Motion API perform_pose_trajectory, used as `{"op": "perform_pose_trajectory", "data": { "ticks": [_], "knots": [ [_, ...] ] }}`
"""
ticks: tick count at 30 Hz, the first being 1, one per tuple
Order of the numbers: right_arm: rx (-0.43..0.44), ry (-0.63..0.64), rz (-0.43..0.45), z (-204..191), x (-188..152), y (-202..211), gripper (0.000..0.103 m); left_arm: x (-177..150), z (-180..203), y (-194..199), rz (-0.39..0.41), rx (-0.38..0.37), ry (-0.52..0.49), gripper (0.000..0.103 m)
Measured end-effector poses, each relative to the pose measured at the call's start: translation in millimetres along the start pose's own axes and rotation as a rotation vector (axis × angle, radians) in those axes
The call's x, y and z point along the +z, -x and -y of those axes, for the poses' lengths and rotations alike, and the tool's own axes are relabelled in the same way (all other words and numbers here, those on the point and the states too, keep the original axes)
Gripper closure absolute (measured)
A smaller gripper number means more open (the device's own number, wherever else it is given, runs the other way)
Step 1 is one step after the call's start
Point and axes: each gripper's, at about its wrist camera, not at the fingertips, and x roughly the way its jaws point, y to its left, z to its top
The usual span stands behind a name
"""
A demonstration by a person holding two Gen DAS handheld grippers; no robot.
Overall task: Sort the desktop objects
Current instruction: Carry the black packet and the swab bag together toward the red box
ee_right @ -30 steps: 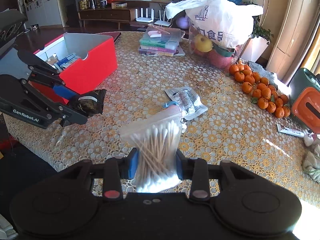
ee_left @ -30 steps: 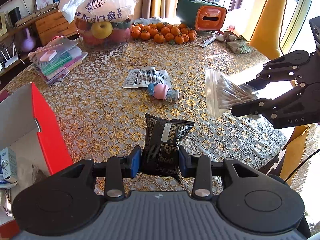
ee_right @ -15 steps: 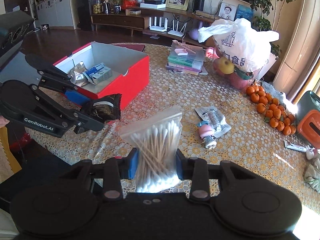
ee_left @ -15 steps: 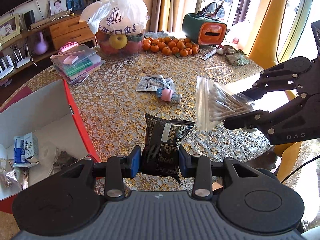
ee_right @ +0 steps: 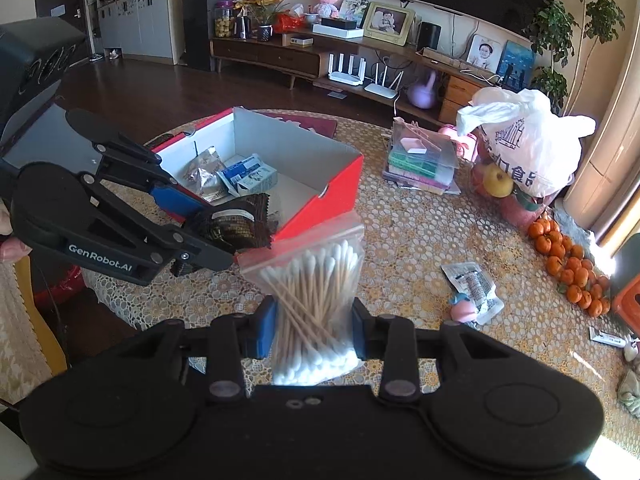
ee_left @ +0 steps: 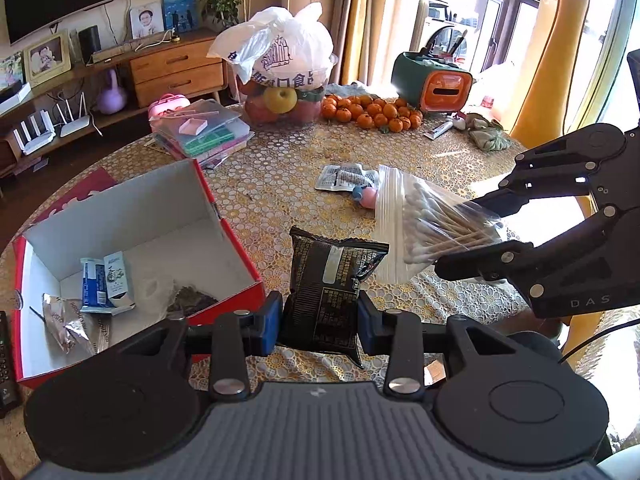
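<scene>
Black snack packet (ee_left: 326,292) in left gripper (ee_left: 318,318) – cotton-swab bag (ee_right: 314,300) in right gripper (ee_right: 314,332)

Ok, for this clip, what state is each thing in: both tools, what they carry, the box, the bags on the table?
Left tool: shut on the black snack packet, held off the table.
Right tool: shut on the cotton swab bag, zip closed, lifted.
Red box: open, several items inside.
White plastic bag: on the table, over fruit.
Silver sachet: lying flat.
</scene>
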Motion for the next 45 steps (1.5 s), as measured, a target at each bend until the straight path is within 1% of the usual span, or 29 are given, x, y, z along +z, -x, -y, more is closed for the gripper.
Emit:
{"op": "perform_pose_trajectory", "data": {
  "ticks": [11, 22, 33, 45],
  "knots": [
    [0.013, 0.046, 0.017, -36.3, 37.2, -21.4, 0.067, -15.8, -48.7, 21.9, 0.008, 0.050, 0.055, 0.066],
    [0.029, 0.054, 0.019, -51.4, 67.4, -57.8, 0.067, -25.2, -99.0, 28.1, 0.009, 0.110, 0.116, 0.066],
    [0.044, 0.046, 0.016, -55.0, 90.8, -89.6, 0.067, -27.5, -141.1, 12.0, 0.002, 0.159, 0.173, 0.066],
    [0.047, 0.022, -0.011, -45.9, 110.5, -136.3, 0.066, -18.0, -174.5, -26.7, -0.029, 0.194, 0.201, 0.066]
  ]
}}
